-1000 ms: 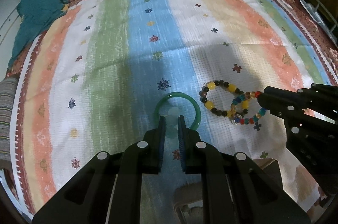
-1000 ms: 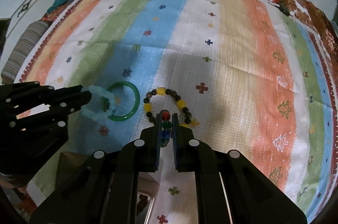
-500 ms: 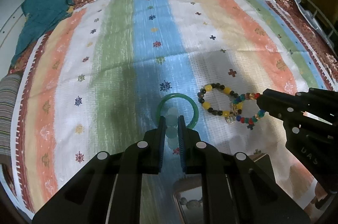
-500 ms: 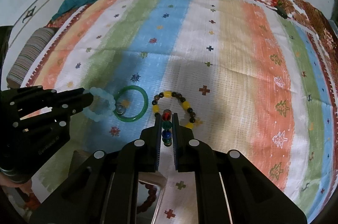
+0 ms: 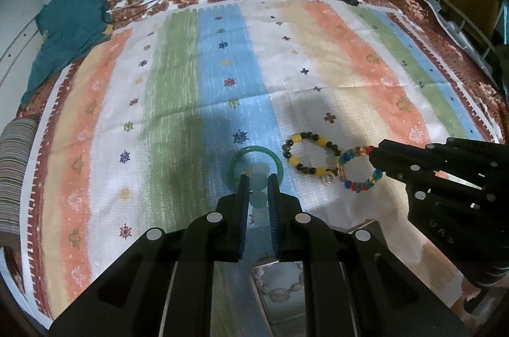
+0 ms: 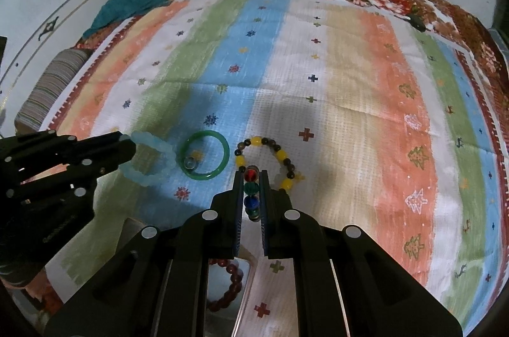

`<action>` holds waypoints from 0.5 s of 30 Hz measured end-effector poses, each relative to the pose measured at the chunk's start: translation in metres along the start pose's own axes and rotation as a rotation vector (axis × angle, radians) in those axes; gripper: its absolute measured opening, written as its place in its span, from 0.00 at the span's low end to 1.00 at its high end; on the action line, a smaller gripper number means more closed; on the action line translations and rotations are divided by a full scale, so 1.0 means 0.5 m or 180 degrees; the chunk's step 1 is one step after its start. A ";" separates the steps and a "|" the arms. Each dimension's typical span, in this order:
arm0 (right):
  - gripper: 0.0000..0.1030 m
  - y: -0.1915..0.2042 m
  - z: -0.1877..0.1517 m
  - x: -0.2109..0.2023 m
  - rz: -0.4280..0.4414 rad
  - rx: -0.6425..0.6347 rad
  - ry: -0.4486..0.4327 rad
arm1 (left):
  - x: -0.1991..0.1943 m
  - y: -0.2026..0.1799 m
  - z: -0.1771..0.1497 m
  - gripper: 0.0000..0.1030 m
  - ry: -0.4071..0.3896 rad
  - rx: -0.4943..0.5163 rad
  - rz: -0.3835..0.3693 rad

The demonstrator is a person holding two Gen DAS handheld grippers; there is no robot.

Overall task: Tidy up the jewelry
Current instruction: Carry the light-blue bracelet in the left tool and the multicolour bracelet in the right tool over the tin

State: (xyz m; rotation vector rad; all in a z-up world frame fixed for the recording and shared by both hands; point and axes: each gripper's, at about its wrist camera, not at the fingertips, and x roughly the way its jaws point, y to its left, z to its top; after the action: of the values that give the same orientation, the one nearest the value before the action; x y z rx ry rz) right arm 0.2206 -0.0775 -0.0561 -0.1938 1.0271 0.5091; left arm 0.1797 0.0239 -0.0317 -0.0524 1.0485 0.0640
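Over the striped cloth (image 5: pixel 222 76) | left gripper (image 5: pixel 258 178) clamps pale bracelet (image 6: pixel 149 158), right gripper (image 6: pixel 251 174) clamps multicolour bracelet (image 5: pixel 361 170), both lifted | bangle (image 5: pixel 256 160) and yellow-dark bracelet (image 5: pixel 307 155) lie unsorted; I judge roughly halfway.

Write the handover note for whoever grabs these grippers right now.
Left gripper: shut on the pale blue bead bracelet, lifted.
Right gripper: shut on the multicolour bead bracelet, lifted.
On the striped cloth: green bangle with a small ring inside it, and the yellow-and-dark bead bracelet.
Done: two bracelets picked up.
Left: stow both held bracelets, then collect the rest.
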 end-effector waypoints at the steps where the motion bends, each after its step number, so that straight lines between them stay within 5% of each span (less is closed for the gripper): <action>1: 0.10 0.001 -0.001 -0.003 0.0004 -0.0001 -0.0010 | -0.005 -0.001 -0.002 0.11 -0.0012 -0.0001 -0.0011; 15: 0.10 0.027 -0.023 -0.055 0.0055 -0.0054 -0.0180 | -0.068 -0.010 -0.032 0.11 -0.0199 0.0012 -0.0087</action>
State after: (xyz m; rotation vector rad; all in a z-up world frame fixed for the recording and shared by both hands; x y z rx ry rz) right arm 0.1939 -0.0791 -0.0372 -0.1847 0.9703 0.5363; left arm 0.1492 0.0167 -0.0101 -0.0610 0.9853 0.0385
